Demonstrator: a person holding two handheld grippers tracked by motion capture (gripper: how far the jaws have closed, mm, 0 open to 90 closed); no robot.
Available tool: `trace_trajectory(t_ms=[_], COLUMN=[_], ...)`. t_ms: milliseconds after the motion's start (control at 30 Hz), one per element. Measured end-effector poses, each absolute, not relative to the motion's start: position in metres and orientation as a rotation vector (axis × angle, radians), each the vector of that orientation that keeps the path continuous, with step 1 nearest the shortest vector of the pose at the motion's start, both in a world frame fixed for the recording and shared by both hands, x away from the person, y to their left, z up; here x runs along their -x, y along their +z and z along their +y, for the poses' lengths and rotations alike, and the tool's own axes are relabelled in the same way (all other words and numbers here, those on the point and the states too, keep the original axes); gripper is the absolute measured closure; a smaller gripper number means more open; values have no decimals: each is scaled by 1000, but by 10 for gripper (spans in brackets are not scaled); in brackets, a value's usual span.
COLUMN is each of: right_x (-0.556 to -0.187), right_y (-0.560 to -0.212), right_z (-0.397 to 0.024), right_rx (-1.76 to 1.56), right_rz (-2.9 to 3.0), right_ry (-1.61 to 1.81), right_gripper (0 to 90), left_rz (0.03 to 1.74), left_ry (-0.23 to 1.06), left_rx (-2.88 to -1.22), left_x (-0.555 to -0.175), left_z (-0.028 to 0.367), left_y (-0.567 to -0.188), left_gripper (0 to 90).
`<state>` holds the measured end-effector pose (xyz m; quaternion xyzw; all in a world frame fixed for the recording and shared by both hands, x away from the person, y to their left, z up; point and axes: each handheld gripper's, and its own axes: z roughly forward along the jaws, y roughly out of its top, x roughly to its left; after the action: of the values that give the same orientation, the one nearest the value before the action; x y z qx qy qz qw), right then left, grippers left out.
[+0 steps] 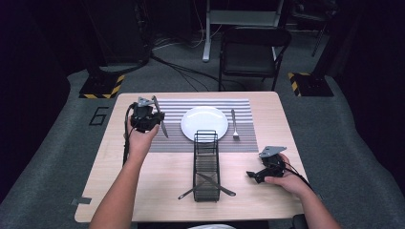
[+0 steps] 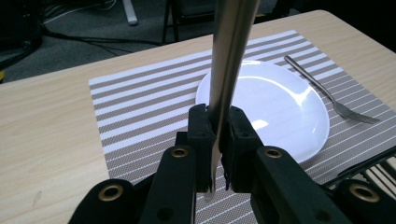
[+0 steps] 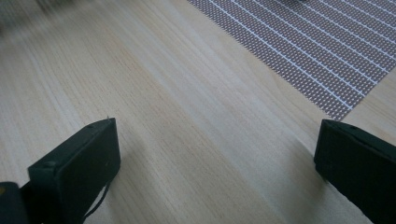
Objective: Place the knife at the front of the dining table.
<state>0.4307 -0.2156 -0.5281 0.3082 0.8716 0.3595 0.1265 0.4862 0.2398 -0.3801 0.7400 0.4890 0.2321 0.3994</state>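
Note:
My left gripper (image 1: 156,117) (image 2: 218,136) is shut on a silver table knife (image 1: 163,128) (image 2: 229,51), held slanted over the left part of the striped placemat (image 1: 173,141) (image 2: 140,112). Just to its right, a white plate (image 1: 204,123) (image 2: 275,107) sits in the middle of the mat. A fork (image 1: 234,125) (image 2: 327,95) lies on the mat right of the plate. My right gripper (image 1: 251,174) (image 3: 215,158) rests low over the bare wooden table (image 1: 157,181) at the right front, jaws wide open with nothing between them.
A black wire cutlery basket (image 1: 206,157) stands in front of the plate, reaching toward the near edge, with two utensils (image 1: 210,185) lying crossed in its near end. A black chair (image 1: 253,52) stands beyond the table's far edge.

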Motion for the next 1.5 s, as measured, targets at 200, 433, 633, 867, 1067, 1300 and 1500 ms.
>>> trace_trajectory(t_ms=[200,433,633,867,1067,1300,1500], right_x=[-431,-431,-431,-431,-431,-431,-432], right_y=[-528,-528,-528,-528,-528,-528,-528], right_z=[-216,-216,-216,-216,-216,-216,-216], right_rx=[-897,-899,-898,-898,-899,-888,-877], right_rz=[2538,2536,2537,2538,2537,2536,2533], right_ry=[1046,1047,1046,1046,1047,1049,1051], right_gripper=[0,0,0,0,0,0,0], left_rz=[1261,1280,1297,1298,1304,1329,1350], left_ry=[575,561,553,561,560,563,547], left_rx=[-1884,-1904,-1884,-1881,-1879,-1835,-1828], left_x=[-489,-491,-494,-499,-508,-516,-525], left_z=[240,242,244,241,237,237,236], left_y=[-393,-401,-407,-408,-409,-413,-415], left_gripper=[827,827,827,827,827,827,827])
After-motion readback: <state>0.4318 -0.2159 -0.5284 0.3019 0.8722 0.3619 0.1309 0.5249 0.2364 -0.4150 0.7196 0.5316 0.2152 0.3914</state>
